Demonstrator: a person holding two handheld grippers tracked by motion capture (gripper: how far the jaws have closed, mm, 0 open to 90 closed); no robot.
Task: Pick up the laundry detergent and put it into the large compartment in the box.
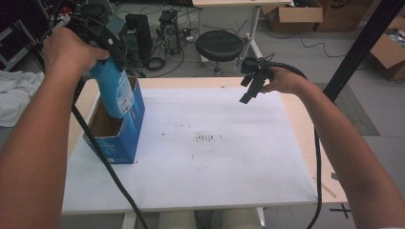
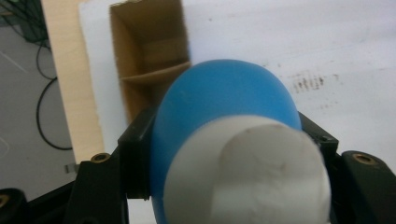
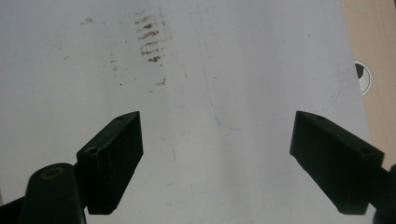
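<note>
A blue bottle (image 1: 114,88) with a white cap (image 2: 247,172) hangs partly inside an open blue cardboard box (image 1: 125,138) at the table's left. My left gripper (image 1: 107,40) is shut on the bottle near its top, its black jaws pressing both sides of the bottle (image 2: 224,107). The box's brown inside with a cardboard divider (image 2: 154,74) lies below. My right gripper (image 1: 251,88) is held above the table's far right part, open, nothing between its fingers (image 3: 112,154), facing the stained white sheet (image 3: 210,70).
A white sheet (image 1: 215,162) with brown smudges (image 1: 207,137) covers the wooden table (image 1: 305,109). Beyond the far edge stand a black stool (image 1: 219,45), computer cases and cardboard boxes (image 1: 293,14) on the floor. A white cloth (image 1: 14,95) lies at the left.
</note>
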